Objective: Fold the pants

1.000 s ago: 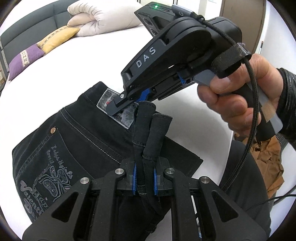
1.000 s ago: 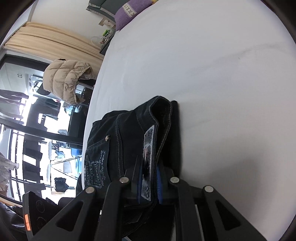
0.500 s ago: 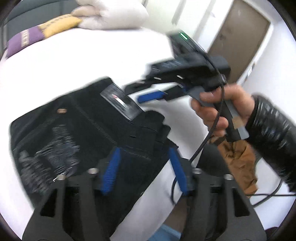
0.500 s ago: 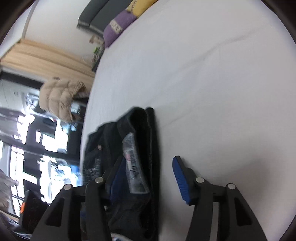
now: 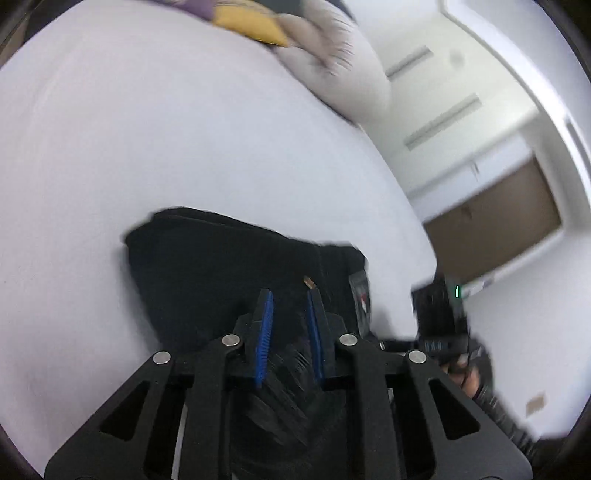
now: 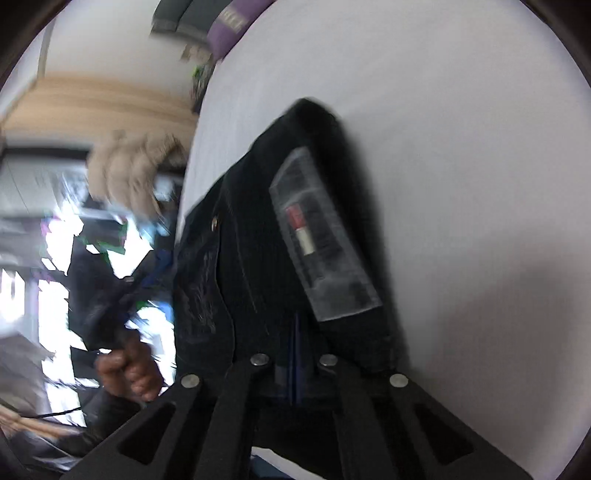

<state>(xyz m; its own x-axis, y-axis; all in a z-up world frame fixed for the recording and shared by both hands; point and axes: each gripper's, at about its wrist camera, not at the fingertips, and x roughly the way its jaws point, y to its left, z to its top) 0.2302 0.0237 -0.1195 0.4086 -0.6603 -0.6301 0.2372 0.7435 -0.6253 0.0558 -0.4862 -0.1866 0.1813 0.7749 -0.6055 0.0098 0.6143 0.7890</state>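
The black jeans (image 5: 229, 266) lie folded in a compact stack on the white bed (image 5: 147, 129). My left gripper (image 5: 290, 295) hovers over their near edge, its blue pads a narrow gap apart with nothing between them. In the right wrist view the jeans (image 6: 258, 236) show the grey waistband label (image 6: 317, 236) on top. My right gripper (image 6: 293, 332) is over the near end of the stack with its blue pads pressed together; they hold nothing. The right gripper also shows in the left wrist view (image 5: 439, 314), beside the stack.
Pillows (image 5: 332, 62) lie at the head of the bed, with a yellow one (image 5: 251, 26) and a purple one (image 6: 229, 22). A beige puffy jacket (image 6: 136, 170) hangs off the bed's side. A brown door (image 5: 498, 221) is beyond.
Both grippers let go of the jeans, opened wide, then drew their jaws in. The left swung to look along the bed; the jeans now lie flat in a folded stack.
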